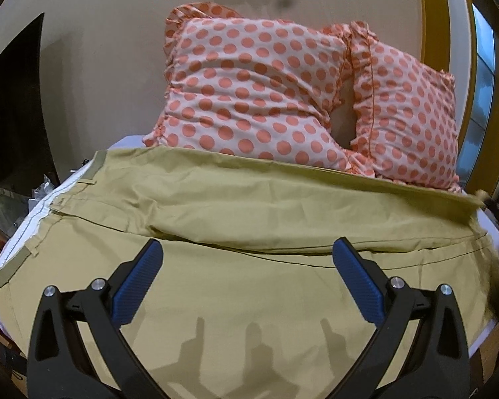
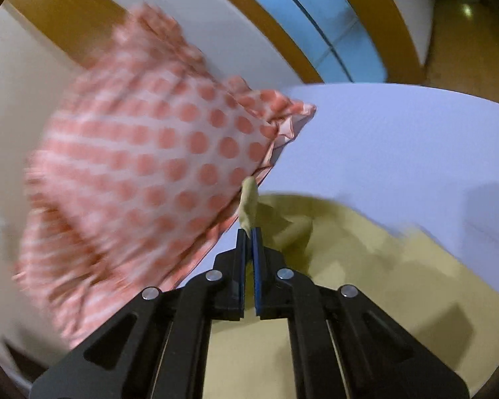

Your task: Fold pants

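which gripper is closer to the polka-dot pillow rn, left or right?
Right. The right gripper, shut on a pants edge, sits right beside the pillow. The left gripper hovers open over the pants, pillow further ahead.

The pants (image 1: 236,219) are tan, a yellow-brown color, made of thin smooth cloth. They lie spread out flat and wide on the bed. The waistband (image 1: 33,229) with its belt loops is at the left end. 1 long fold line runs across the middle from left to right, and soft wrinkles sit above it. In the right wrist view, a small corner of the pants (image 2: 249,204) sticks up, pinched tight and lifted off the rest of the cloth.
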A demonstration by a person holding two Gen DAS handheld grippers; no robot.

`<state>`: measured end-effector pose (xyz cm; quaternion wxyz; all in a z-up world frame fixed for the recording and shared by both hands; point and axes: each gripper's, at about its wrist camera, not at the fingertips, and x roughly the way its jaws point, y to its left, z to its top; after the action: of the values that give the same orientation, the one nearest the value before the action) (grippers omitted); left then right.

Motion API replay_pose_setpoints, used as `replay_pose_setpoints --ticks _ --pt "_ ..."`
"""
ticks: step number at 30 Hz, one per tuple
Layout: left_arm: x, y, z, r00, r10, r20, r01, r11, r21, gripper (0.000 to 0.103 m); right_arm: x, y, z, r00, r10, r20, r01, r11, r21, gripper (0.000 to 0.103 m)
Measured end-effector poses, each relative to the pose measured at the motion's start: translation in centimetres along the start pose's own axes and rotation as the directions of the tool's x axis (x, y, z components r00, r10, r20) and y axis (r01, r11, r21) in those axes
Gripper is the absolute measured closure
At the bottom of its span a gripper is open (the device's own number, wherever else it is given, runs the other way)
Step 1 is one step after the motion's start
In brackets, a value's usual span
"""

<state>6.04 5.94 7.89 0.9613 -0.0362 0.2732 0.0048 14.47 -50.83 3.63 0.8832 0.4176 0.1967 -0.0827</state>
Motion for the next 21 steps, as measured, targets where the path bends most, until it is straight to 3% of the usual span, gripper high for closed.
replay_pose_setpoints --ticks 3,6,8,10,13,16,17,21 --pt "-0.6 1.3 0.8 1.0 -0.005 0.008 0.006 1.0 -0.019 0.002 -6.2 -4.4 -3.3 0.999 0.04 -0.022 -0.038 0.997 0.063 0.099" --pt "-0.5 2.6 1.8 0.999 -0.032 0.014 0.032 0.998 -0.05 0.002 -7.2 -7.3 -5.5 0.994 0.034 -0.106 -0.02 0.991 0.136 0.098" --pt "0.0 3.3 2.5 0.998 -0.063 0.013 0.063 0.996 -0.069 0.002 -6.8 -7.8 -6.2 0.986 0.04 -0.164 -0.01 0.984 0.178 0.093" --pt "0.7 4.2 3.1 0.995 -0.103 0.007 0.103 0.99 -0.101 0.002 -6.2 -7.9 -6.2 0.98 0.013 -0.197 0.021 0.985 0.17 0.077" --pt "2.1 5.9 3.6 0.988 -0.157 -0.013 0.152 0.971 -0.185 0.002 -6.0 -8.2 -6.7 0.976 0.018 -0.219 0.025 0.981 0.191 0.074" --pt "4.2 7.4 4.1 0.984 -0.161 -0.072 0.136 0.952 -0.273 0.002 -5.2 -8.6 -6.7 0.978 0.026 -0.207 0.016 0.98 0.198 0.079" --pt "5.1 8.0 4.5 0.983 -0.162 -0.091 0.127 0.944 -0.306 0.002 -4.9 -8.3 -6.4 0.984 0.029 -0.177 0.003 0.985 0.174 0.101" --pt "8.4 10.1 6.1 0.976 -0.169 -0.138 0.103 0.915 -0.391 0.006 -5.5 -8.4 -5.4 0.991 0.108 -0.075 -0.094 0.981 0.171 0.101"
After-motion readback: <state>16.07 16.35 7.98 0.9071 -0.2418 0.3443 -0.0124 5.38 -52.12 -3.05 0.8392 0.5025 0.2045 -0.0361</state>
